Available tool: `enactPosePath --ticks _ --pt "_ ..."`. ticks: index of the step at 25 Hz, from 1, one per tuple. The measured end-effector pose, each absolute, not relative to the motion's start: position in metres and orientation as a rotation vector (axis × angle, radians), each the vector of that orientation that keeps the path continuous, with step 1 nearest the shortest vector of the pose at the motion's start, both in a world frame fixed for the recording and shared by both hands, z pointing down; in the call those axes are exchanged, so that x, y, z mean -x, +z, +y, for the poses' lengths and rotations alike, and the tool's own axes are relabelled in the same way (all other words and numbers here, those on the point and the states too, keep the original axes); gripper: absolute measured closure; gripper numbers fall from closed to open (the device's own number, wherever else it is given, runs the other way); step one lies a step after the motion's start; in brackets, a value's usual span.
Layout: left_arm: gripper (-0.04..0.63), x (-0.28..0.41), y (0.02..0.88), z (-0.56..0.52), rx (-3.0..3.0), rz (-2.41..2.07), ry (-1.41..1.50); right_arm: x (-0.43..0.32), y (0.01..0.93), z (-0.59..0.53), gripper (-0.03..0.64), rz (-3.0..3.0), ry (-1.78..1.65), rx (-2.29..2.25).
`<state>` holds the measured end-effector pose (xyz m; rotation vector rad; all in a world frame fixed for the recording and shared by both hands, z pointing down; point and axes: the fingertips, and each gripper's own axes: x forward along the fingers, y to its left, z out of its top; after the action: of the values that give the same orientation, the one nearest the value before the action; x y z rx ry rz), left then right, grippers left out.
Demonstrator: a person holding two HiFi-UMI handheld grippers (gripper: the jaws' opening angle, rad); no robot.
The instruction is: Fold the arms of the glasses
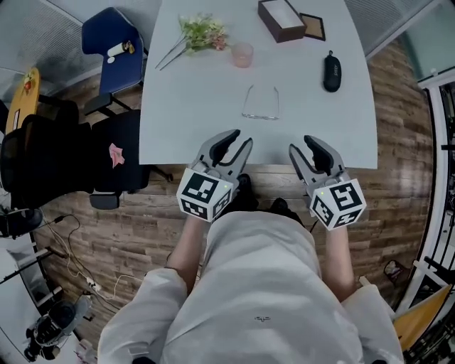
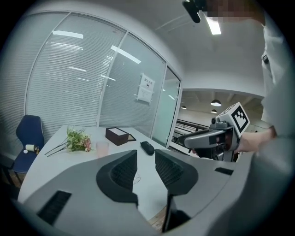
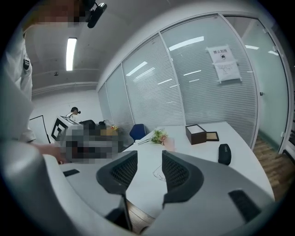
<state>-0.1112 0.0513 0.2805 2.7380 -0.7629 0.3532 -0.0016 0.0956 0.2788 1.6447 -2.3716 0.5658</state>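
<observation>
White tbl (image 1: 185, 121): glasses (image 1: 261, 105); cup (image 1: 242, 54), flowers (image 1: 202, 33), case (image 1: 332, 72) beyond.

I see a pale table (image 1: 199, 106) with the glasses (image 1: 261, 104) lying around its middle, a little toward the near edge, arms spread open and reaching toward the far edge. Near the far edge I have a bunch of flowers (image 1: 201, 33) on the left, a pink cup (image 1: 242, 54) just right of them, and a dark brown box (image 1: 281, 19) with a small flat frame (image 1: 313, 26) just beside it. A black case (image 1: 332, 72) lies near the right edge.
</observation>
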Motion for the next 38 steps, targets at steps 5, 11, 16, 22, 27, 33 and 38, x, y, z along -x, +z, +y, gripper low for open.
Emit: enactPosePath --ticks 5,11,16,22,27,33,38 --pt "0.48 0.112 0.289 0.036 -2.764 -0.679 0.386 0.01 0.285 0.079 0.44 -2.333 0.569 -1.68" --pt "0.48 0.112 0.296 0.025 -2.774 -0.612 0.406 0.016 0.298 0.071 0.439 -2.29 0.606 -1.709" --pt "0.48 0.11 0.302 0.025 -2.753 -0.596 0.427 0.014 0.305 0.071 0.437 -2.269 0.648 -1.696" --pt "0.48 0.107 0.315 0.021 -2.683 -0.65 0.43 0.002 0.316 0.059 0.439 -2.28 0.687 -1.633" --pt "0.48 0.106 0.323 0.013 -2.596 -0.746 0.425 -0.004 0.325 0.041 0.44 -2.311 0.709 -1.533" --pt "0.48 0.098 0.337 0.001 -2.473 -0.879 0.418 -0.02 0.335 0.015 0.447 -2.349 0.73 -1.394" --pt "0.48 0.082 0.349 -0.004 -2.397 -0.963 0.418 -0.035 0.347 -0.006 0.457 -2.381 0.734 -1.268"
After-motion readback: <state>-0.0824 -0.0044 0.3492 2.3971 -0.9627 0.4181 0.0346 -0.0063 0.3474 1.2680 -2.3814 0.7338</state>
